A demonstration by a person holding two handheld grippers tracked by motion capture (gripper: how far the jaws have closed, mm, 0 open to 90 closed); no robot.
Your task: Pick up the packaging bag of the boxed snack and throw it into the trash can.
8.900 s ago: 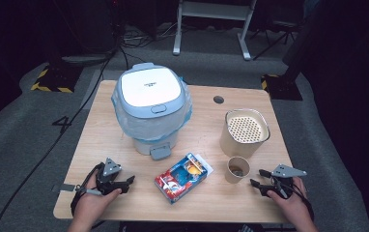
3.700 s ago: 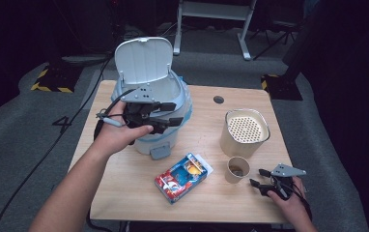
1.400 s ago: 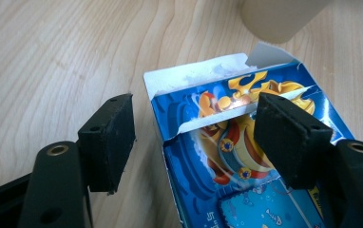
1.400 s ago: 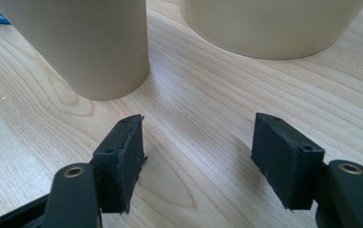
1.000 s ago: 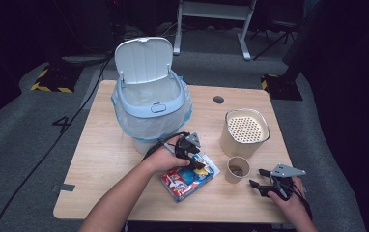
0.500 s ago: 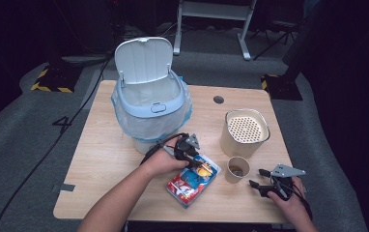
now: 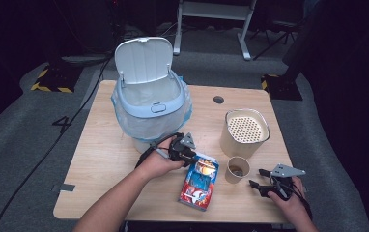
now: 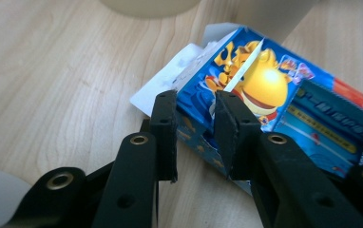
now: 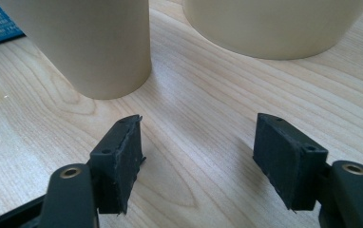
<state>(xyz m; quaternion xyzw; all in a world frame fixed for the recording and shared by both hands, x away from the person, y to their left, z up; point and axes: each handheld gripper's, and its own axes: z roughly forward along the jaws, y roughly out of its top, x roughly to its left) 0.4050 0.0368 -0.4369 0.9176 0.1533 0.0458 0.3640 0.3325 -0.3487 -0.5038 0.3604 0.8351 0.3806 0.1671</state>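
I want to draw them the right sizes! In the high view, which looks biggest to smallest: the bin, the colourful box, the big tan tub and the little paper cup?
1. Lidded bin, clearly largest.
2. Tan tub and colourful box: these look about alike, so I won't rank them.
3. Little paper cup, smallest.

The tongs (image 8: pixel 195 137) have just closed, pinching the blue carton's (image 8: pixel 284 109) corner.

The left forearm reaches in from six o'clock toward one o'clock, its tool (image 7: pixel 188 153) near mid-table; the jaws have just been closing and pinch a carton's corner. At four o'clock the right hand rests with its tool (image 7: pixel 260 186) pointing toward nine o'clock, jaws parted, gripping nothing.
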